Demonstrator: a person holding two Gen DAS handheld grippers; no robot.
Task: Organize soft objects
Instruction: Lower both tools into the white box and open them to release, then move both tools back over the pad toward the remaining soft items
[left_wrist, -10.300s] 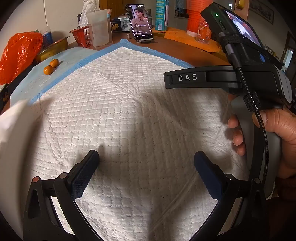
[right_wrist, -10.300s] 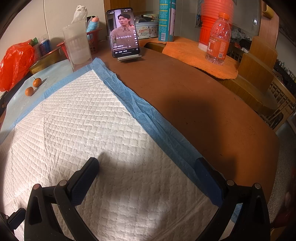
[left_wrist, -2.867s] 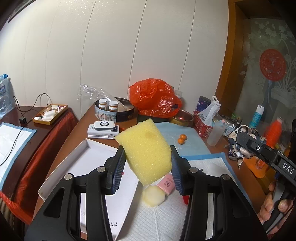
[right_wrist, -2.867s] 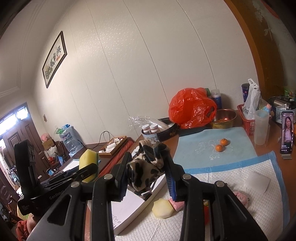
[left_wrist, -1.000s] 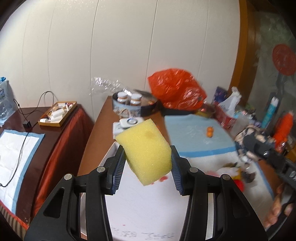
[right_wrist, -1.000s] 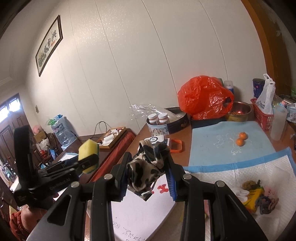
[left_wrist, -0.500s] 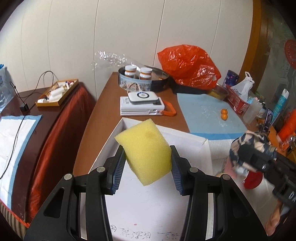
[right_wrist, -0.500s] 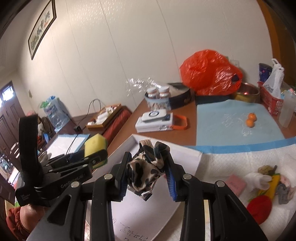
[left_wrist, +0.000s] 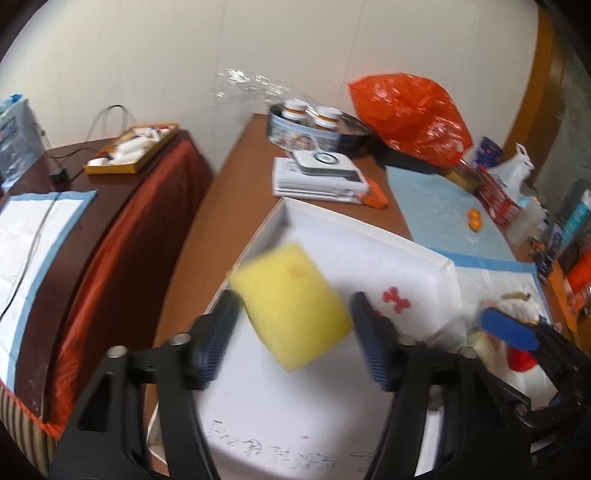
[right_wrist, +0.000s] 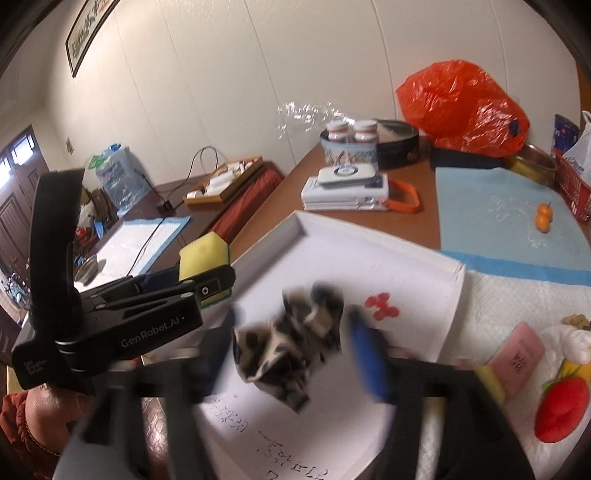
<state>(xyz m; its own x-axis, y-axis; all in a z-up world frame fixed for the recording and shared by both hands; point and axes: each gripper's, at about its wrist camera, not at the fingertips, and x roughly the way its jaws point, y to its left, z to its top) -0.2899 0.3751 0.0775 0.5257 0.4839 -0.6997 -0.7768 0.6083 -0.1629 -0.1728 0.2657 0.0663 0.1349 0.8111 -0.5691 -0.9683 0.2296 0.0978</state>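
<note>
As both tools' jaws have just been opening over the white tray (left_wrist: 439, 260), the yellow sponge (left_wrist: 291, 306) and spotted cloth (right_wrist: 291, 343) are released. Both are judged light and compressible, best pinched across their middles.

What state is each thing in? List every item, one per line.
Left gripper: jaws just opened, fingers clear of the sponge.
Yellow sponge: released, blurred, tilted over the box.
Right gripper: jaws just opened, nothing pressed.
Spotted cloth: let go, crumpled, over the box.
White box: open-topped, on the table.
Red plush: lying on the white pad.
Orange bag: bunched by the wall.
</note>
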